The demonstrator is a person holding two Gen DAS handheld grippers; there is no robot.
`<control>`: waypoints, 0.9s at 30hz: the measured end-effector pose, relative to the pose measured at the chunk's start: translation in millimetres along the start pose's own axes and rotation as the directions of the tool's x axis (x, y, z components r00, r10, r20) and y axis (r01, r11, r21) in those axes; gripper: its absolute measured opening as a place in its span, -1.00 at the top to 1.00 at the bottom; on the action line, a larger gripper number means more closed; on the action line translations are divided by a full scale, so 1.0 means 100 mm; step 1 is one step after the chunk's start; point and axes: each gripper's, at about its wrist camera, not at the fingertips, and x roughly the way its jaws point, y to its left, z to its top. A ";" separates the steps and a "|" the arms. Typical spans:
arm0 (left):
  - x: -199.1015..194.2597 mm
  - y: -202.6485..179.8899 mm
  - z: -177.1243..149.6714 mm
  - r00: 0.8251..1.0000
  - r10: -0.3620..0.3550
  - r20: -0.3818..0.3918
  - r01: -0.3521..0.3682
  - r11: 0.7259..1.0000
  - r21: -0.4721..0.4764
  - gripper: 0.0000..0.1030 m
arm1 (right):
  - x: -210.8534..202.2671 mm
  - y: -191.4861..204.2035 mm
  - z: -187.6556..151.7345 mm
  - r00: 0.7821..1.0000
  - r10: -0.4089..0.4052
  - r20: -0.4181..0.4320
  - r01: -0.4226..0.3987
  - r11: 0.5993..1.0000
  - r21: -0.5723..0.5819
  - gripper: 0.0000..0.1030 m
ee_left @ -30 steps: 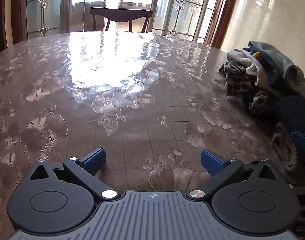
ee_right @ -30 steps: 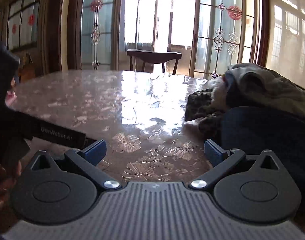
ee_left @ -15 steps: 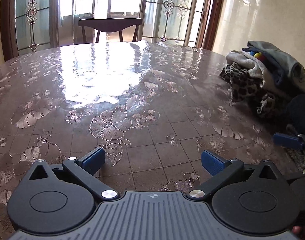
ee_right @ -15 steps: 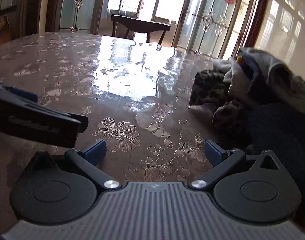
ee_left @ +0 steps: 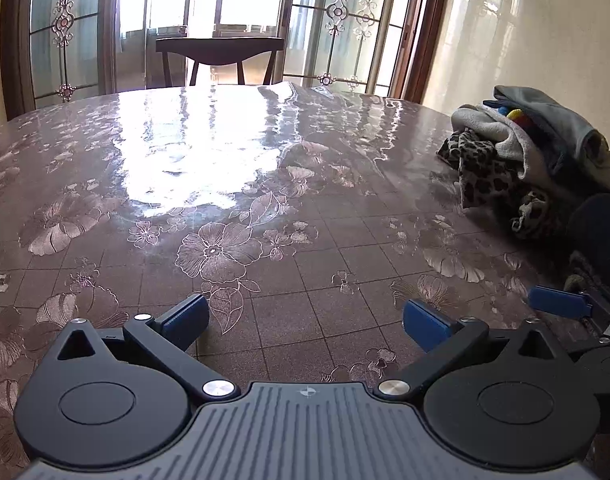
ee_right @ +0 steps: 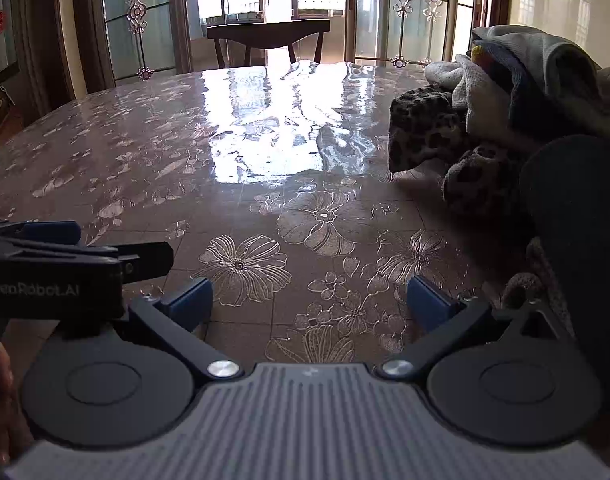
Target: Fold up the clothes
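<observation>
The left gripper [ee_left: 305, 320] and the right gripper [ee_right: 310, 299] both stand with jaws spread wide and nothing between them, over the floral table cover [ee_left: 241, 208]. The pile of clothes [ee_left: 529, 160] lies at two o'clock from each, leopard-print cloth lowest, grey on top. A chair [ee_right: 268, 38] stands at twelve o'clock.

Likely home dining room: floral-covered table [ee_left: 265, 208], chair [ee_left: 219, 46], ornate glass doors [ee_left: 337, 20].
</observation>
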 end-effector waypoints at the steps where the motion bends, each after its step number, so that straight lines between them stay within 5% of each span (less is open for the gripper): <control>1: 0.00 0.00 0.00 1.000 0.001 0.000 -0.001 1.000 0.000 -1.00 | 0.23 0.41 0.07 1.000 -0.021 0.020 0.021 1.000 0.001 -0.99; 8: 0.01 0.00 0.00 1.000 0.007 0.000 -0.007 1.000 0.000 -1.00 | -0.14 -0.17 -0.12 1.000 0.018 -0.005 -0.018 1.000 -0.008 -0.99; 27: 0.04 -0.01 0.01 0.999 0.050 -0.006 -0.050 0.999 0.004 -1.00 | -0.43 -0.16 -0.30 1.000 0.020 -0.012 -0.020 1.000 -0.008 -0.99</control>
